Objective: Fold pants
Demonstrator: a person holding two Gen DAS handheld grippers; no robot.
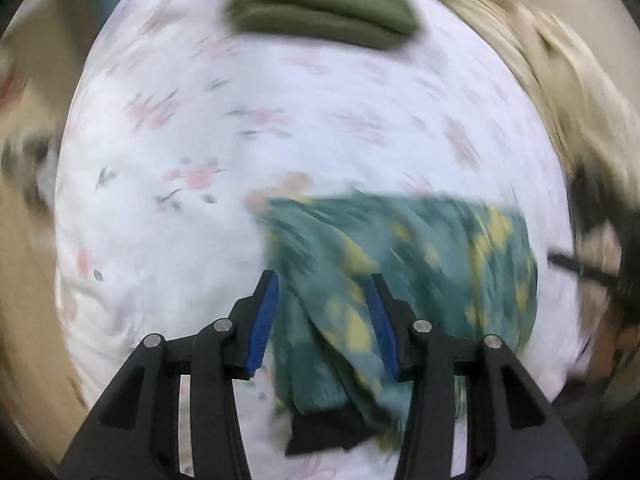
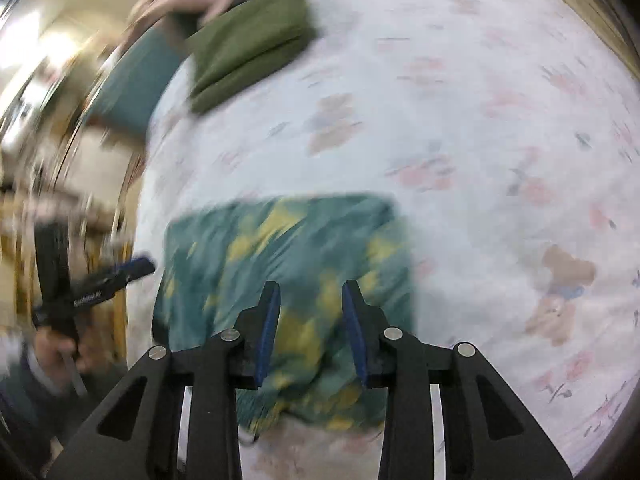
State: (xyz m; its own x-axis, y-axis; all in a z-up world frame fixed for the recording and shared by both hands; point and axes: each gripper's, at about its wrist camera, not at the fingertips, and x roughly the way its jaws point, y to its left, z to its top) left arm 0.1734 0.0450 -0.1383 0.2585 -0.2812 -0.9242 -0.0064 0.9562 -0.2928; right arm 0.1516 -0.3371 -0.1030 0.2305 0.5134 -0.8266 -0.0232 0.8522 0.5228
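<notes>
Teal pants with yellow blotches [image 1: 404, 264] lie folded into a rough rectangle on a white floral sheet [image 1: 240, 128]. My left gripper [image 1: 326, 284] is open above the pants' near left part, its blue pads apart with cloth showing between them. In the right wrist view the pants [image 2: 288, 248] lie just ahead of my right gripper [image 2: 311, 292], which is open over their near edge. Both views are blurred by motion. The left gripper [image 2: 132, 268] also shows at the left of the right wrist view, held in a hand.
A folded olive green garment [image 1: 324, 4] lies at the far side of the sheet, also seen in the right wrist view [image 2: 248, 48]. A teal pillow [image 2: 136, 80] sits beside it. Beige bedding [image 1: 552, 64] borders the sheet at right.
</notes>
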